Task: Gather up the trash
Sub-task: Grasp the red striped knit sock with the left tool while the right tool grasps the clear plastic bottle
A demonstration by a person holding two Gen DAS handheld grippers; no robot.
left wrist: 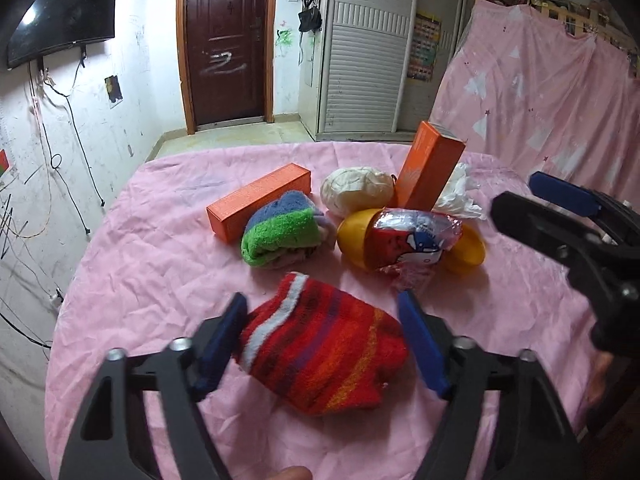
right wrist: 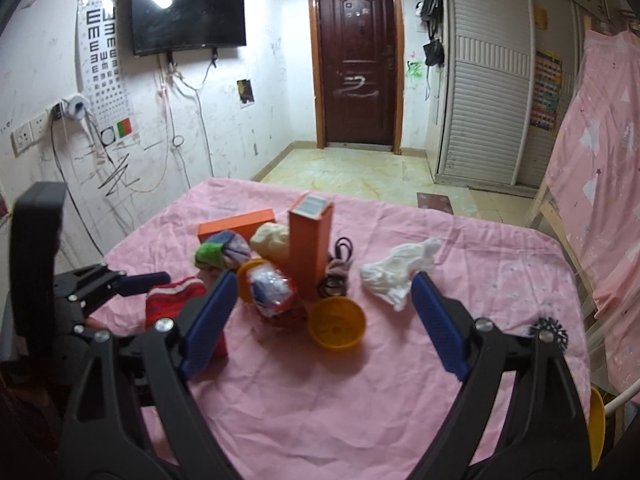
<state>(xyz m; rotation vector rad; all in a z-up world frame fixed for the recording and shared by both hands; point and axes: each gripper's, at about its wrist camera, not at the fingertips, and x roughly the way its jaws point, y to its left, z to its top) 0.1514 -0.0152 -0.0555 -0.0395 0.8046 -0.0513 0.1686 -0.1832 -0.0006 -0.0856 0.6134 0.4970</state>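
Left gripper (left wrist: pixel 322 346): jaws half open around red sock (left wrist: pixel 320 348), grip uncertain. Right gripper (right wrist: pixel 324 324): wide open, empty, near tissue (right wrist: pixel 396 276), bowl (right wrist: pixel 337 323).

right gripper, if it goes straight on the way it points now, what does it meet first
Probably the yellow bowl, which lies nearest between the open fingers of the right gripper, on the pink cloth; the white crumpled tissue sits off to the right. Depth is uncertain.

"E" rows on eye chart (right wrist: pixel 103 60)
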